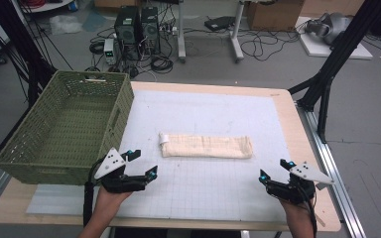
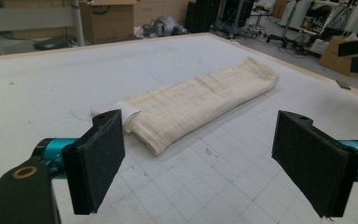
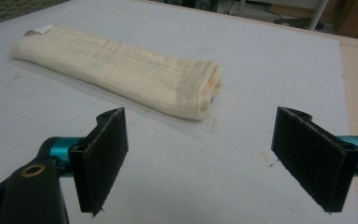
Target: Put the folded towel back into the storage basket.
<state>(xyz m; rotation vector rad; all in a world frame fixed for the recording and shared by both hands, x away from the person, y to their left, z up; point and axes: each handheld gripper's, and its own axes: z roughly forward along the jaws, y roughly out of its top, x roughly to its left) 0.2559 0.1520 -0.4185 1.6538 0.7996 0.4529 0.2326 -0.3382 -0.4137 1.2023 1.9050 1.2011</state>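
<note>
A cream folded cloth (image 1: pixel 206 146) lies flat along the middle of the white gridded mat (image 1: pixel 213 111), with a small white tag at its left end. My left gripper (image 1: pixel 144 164) hovers near the mat's front left, jaws wide open and empty, short of the cloth's tag end (image 2: pixel 126 113). My right gripper (image 1: pixel 276 168) is at the front right, also open with nothing between its pads, facing the cloth's folded right end (image 3: pixel 205 91). In the left gripper view the cloth (image 2: pixel 200 105) stretches away to the upper right.
A green woven basket (image 1: pixel 67 126) stands at the table's left, overhanging the mat's left edge, with nothing visible inside. The wooden table edge (image 1: pixel 302 148) borders the mat on the right. Computers, cables and stands sit on the floor beyond.
</note>
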